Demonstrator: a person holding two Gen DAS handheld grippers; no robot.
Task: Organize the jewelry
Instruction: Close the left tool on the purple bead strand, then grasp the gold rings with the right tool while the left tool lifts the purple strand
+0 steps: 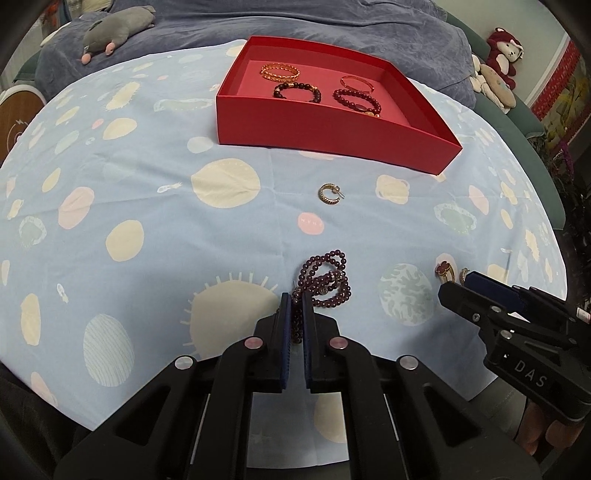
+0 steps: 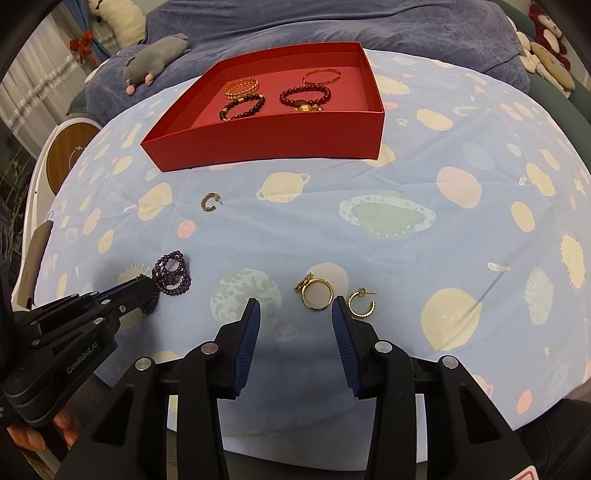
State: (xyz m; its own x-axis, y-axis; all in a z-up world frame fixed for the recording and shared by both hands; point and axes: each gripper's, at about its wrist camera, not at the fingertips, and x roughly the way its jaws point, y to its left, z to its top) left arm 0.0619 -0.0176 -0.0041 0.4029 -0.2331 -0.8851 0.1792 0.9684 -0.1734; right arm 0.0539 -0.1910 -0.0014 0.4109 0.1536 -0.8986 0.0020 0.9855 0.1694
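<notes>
Left tool (image 1: 294,301): black plastic frame with ribbed blue pads; jaws closed on the near end of the purple bead strand (image 1: 327,280). Side housing reads "GenRobot.AI" in the right wrist view.
Right tool (image 2: 295,306): same build; jaws spread wide, nothing between them. Housing reads "DAS" in the left wrist view.
Purple bead strand: small round dark-purple beads, coiled in several loops with a small metallic spacer; lies on the cloth at near left, its far loops free beyond the left tool's tips.
Gold ring (image 2: 317,294): smooth gold band with a studded ornament at its far-left edge; lies flat just beyond the right tool, nearer its right pad.
Near hoop earring (image 2: 361,303): open gold C-shape with a post; just right of the gold ring, just beyond the right pad's tip.
Far hoop earring (image 1: 330,194): gold C-shape with a dark inset row and post; lies alone mid-cloth, between the tools and the red box (image 1: 332,129).
Red box: shallow matte cardboard tray, pink floor; far centre on the cloth.
Box contents: two gold bangles (image 1: 279,72) on the far side, two dark round-bead bracelets (image 1: 296,91) on the near side; the right bracelet carries a gold charm.
Cloth (image 1: 147,221): light blue fabric, creased, printed with pastel planets and suns; the surface beneath it is hidden.
Background: grey plush toy (image 1: 114,31) on a blue-grey blanket (image 1: 369,33), far left.
</notes>
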